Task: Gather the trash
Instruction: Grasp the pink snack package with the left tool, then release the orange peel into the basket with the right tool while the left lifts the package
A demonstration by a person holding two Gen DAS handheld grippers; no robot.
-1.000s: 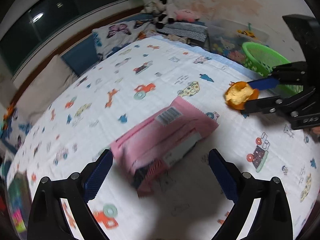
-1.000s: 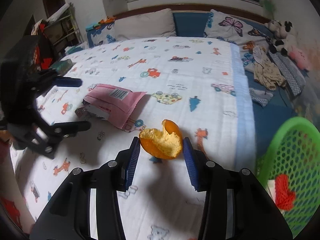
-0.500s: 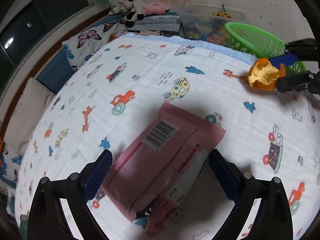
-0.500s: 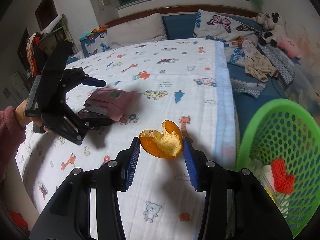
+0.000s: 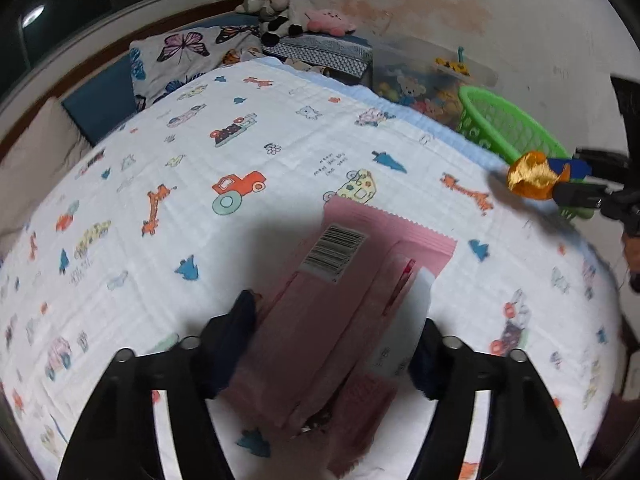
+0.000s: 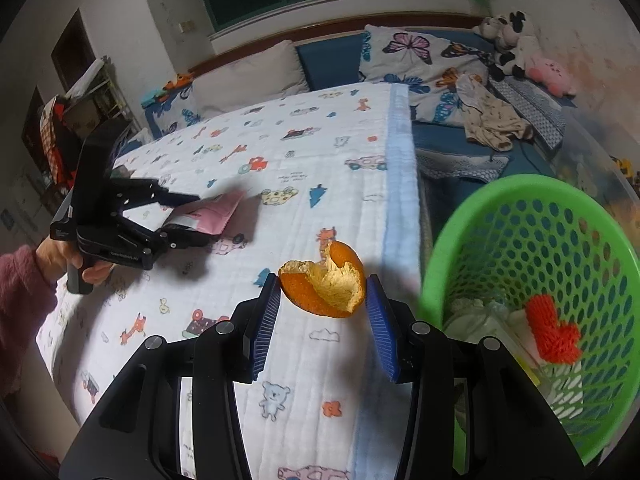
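Observation:
A pink snack wrapper [image 5: 340,304] with a barcode lies on the patterned bed sheet [image 5: 200,152]. My left gripper [image 5: 332,340] has its two fingers closed in against the wrapper's sides. It also shows in the right wrist view [image 6: 180,218], holding the wrapper [image 6: 218,214]. My right gripper [image 6: 322,312] is shut on an orange peel [image 6: 324,284] and holds it above the bed's edge, just left of the green basket [image 6: 536,280]. The peel also shows in the left wrist view [image 5: 532,176].
The green basket holds a red knitted piece [image 6: 552,332] and pale rubbish. Pillows [image 6: 400,52], soft toys [image 6: 516,48] and clothes [image 6: 488,120] lie at the bed's head. A clear toy box [image 5: 424,80] stands behind the basket.
My left gripper has moved down over the pink wrapper and closed on it. My right gripper has carried the orange peel closer to the green basket.

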